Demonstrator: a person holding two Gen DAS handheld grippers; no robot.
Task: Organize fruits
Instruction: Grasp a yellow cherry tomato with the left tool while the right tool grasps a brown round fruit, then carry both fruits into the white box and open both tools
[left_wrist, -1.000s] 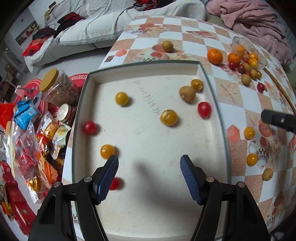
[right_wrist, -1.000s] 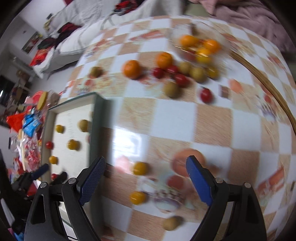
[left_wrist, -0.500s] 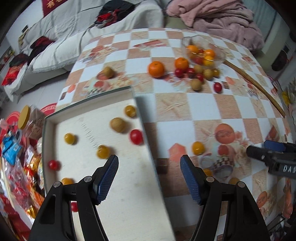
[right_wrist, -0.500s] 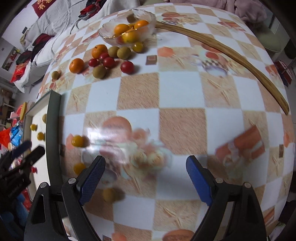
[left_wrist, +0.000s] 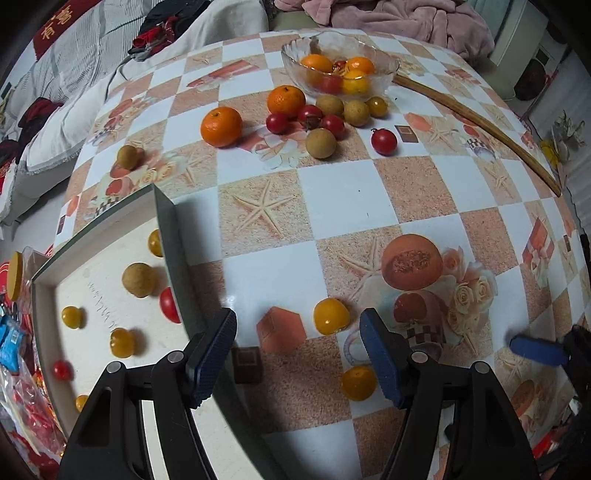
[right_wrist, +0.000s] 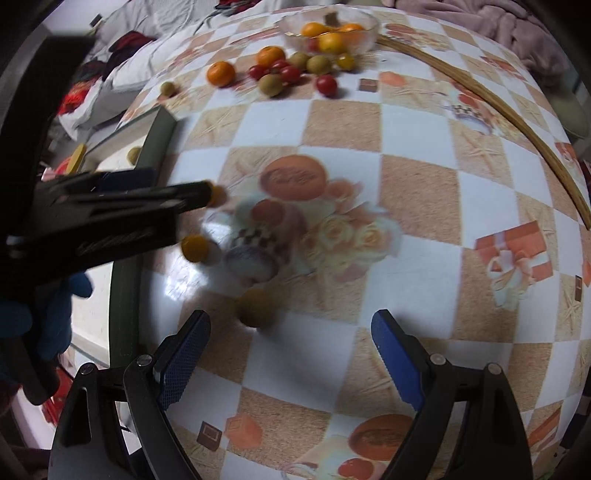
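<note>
Yellow tomato (left_wrist: 331, 316) sits between your left gripper (left_wrist: 297, 354) fingers, spread wide, gripping nothing; right gripper (right_wrist: 291, 360) wide too, empty, above tablecloth (right_wrist: 417, 206).

Glossy tablecloth (left_wrist: 343, 192), plastic-looking, throws back the room light in white patches. The bowl (left_wrist: 295, 61) is clear ribbed glass. Tomatoes (left_wrist: 384, 141) shine smooth and wet-looking; the oranges (left_wrist: 221, 126) show dimpled, matt peel; the brown round fruits (left_wrist: 321, 143) look dull and rough-skinned. The tray (left_wrist: 166, 218) has a matt dark rim and a chalky pale floor. A bare wooden stick (left_wrist: 476, 120) lies unvarnished. Left gripper (left_wrist: 297, 354): matt black plastic arms, blue knurled rubbery pads (left_wrist: 218, 350). The right gripper (right_wrist: 291, 363) is of the same make.
</note>
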